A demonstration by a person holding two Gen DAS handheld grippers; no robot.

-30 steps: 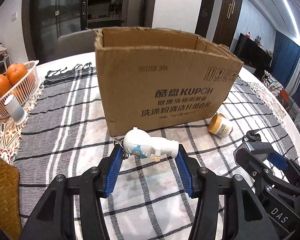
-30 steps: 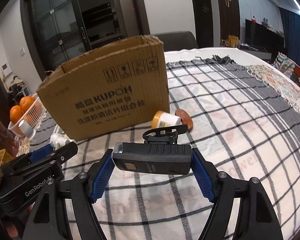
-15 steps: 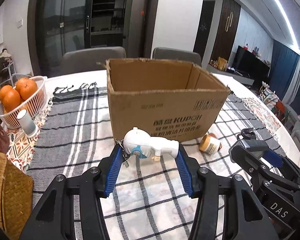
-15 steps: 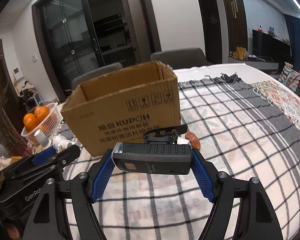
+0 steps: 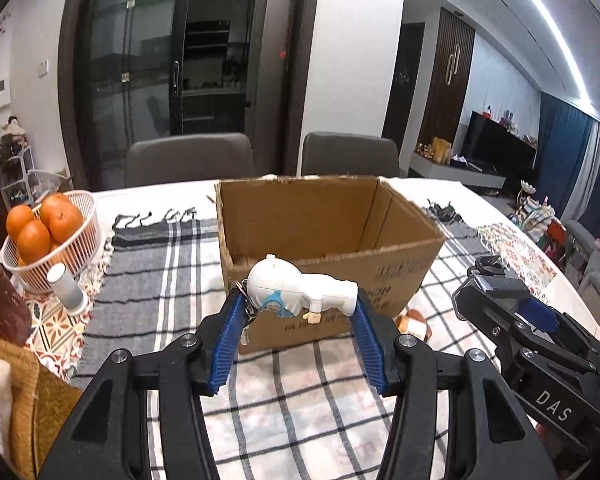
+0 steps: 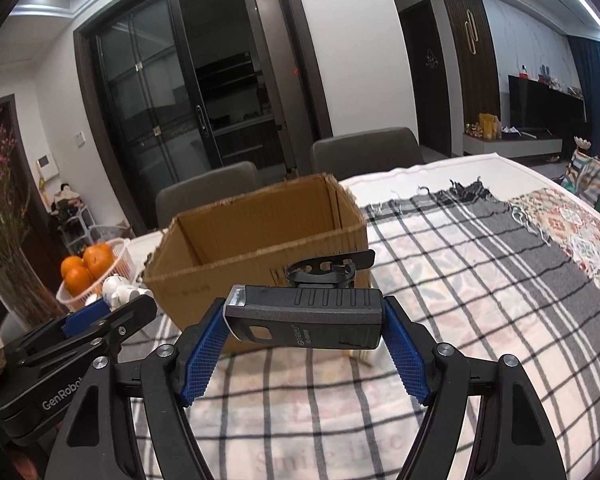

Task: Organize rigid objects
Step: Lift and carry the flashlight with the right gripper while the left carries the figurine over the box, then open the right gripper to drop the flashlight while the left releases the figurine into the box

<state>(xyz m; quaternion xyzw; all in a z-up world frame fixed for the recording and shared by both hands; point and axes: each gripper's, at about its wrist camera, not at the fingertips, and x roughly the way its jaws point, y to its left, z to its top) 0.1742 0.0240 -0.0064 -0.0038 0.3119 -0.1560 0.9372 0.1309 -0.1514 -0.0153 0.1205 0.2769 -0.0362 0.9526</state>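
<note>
An open brown cardboard box stands on the checked tablecloth, and its inside looks empty. My left gripper is shut on a white toy figure with a keyring, held sideways above the cloth just in front of the box's near wall. My right gripper is shut on a black bike light with a mount strap, held off the table before the box's right corner. Each gripper shows in the other's view: the right gripper at right, the left gripper at left.
A white basket of oranges and a small white cylinder stand at the table's left. A small yellow-lidded jar lies by the box's front right foot. Two grey chairs stand behind the table. A woven brown thing lies at lower left.
Both grippers have risen with their objects. The views have tilted up, so the box's open top and inside now show, and the jar sits lower behind the fingers.
</note>
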